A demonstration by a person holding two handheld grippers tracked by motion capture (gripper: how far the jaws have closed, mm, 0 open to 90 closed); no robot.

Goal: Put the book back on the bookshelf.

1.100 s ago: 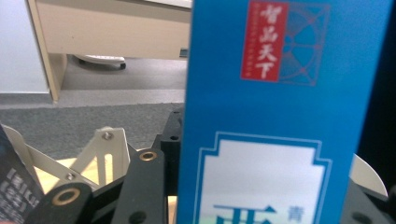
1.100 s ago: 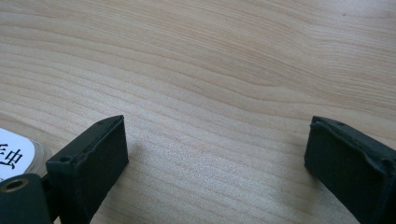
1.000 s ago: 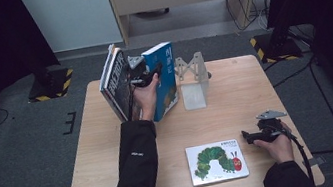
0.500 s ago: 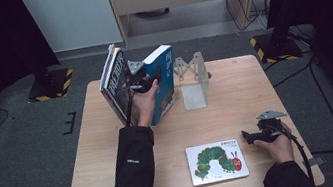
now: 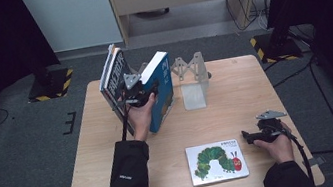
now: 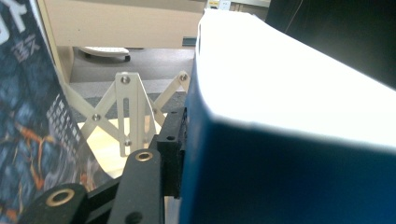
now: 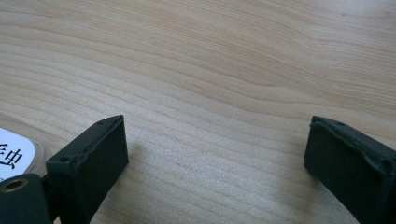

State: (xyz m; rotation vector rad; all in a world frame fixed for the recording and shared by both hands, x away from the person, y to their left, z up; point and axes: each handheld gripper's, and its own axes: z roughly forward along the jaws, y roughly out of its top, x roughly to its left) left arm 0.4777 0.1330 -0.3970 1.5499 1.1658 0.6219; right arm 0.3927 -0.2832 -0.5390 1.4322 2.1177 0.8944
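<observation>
A thick blue book (image 5: 160, 92) stands tilted on its edge at the table's far left. My left gripper (image 5: 142, 95) is shut on it from its left side. In the left gripper view the blue book (image 6: 289, 140) presses against one black jaw and hides the other. Dark-covered books (image 5: 114, 79) lean just left of it, apart from it. A caterpillar picture book (image 5: 216, 161) lies flat at the front. My right gripper (image 5: 248, 137) rests open on the bare wood just to its right; its jaws (image 7: 215, 149) hold nothing, and the book's corner (image 7: 11, 151) shows at the left.
A pale metal expanding book rack (image 5: 191, 77) stands right of the blue book at the back of the wooden table (image 5: 235, 92); its crossed bars (image 6: 126, 107) show behind the left jaw. Black stands and cables ring the table on the grey floor.
My left hand has carried the blue book a little toward the near side and to the left. The right gripper and the picture book have stayed where they were.
</observation>
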